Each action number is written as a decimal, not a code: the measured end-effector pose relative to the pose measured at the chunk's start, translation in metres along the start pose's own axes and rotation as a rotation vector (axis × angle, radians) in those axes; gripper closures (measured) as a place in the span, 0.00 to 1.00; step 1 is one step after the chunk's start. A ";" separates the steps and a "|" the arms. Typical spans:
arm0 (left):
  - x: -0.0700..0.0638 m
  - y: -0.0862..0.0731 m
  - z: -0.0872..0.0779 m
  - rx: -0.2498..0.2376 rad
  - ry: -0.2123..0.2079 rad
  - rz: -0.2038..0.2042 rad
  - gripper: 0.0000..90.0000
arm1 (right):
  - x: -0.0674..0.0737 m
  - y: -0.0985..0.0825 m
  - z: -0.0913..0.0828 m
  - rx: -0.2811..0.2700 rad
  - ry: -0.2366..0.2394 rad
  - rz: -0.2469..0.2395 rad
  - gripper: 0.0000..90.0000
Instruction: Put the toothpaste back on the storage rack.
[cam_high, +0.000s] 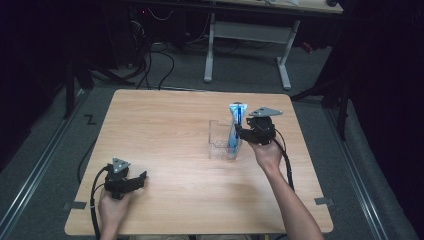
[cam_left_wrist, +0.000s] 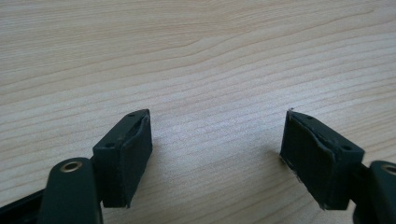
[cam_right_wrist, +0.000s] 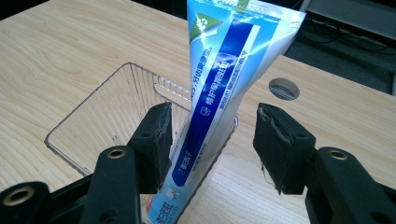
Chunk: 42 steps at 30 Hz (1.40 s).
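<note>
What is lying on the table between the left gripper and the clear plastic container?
Nothing: in the high view, only bare wooden table lies between the left gripper and the clear plastic container, which holds the toothpaste tube.

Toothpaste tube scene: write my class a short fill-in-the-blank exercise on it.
1. The toothpaste tube stands in a clear ____ container.
2. The tube is between the jaws of the ____ gripper.
3. The left gripper has its jaws ____ over the bare wooden table.

Missing words: plastic; right; open
</note>
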<state>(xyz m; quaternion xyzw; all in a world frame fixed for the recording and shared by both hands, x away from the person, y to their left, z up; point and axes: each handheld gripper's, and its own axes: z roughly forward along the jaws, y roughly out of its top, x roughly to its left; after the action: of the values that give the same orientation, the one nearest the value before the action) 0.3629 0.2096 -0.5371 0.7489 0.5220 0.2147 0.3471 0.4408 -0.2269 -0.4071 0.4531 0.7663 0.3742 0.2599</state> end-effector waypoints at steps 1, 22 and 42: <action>0.000 0.000 0.000 0.000 0.000 0.000 0.28 | 0.000 0.000 -0.001 -0.001 -0.001 0.002 0.52; 0.000 0.000 0.000 0.001 0.001 0.005 0.28 | -0.012 -0.010 -0.020 -0.035 -0.022 0.010 0.49; 0.000 0.000 0.000 0.002 0.002 0.006 0.28 | -0.026 -0.023 -0.040 -0.044 -0.017 0.053 0.48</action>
<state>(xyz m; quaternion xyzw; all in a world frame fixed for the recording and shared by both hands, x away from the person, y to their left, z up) 0.3627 0.2092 -0.5371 0.7505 0.5204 0.2159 0.3454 0.4116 -0.2710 -0.4002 0.4706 0.7434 0.3938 0.2660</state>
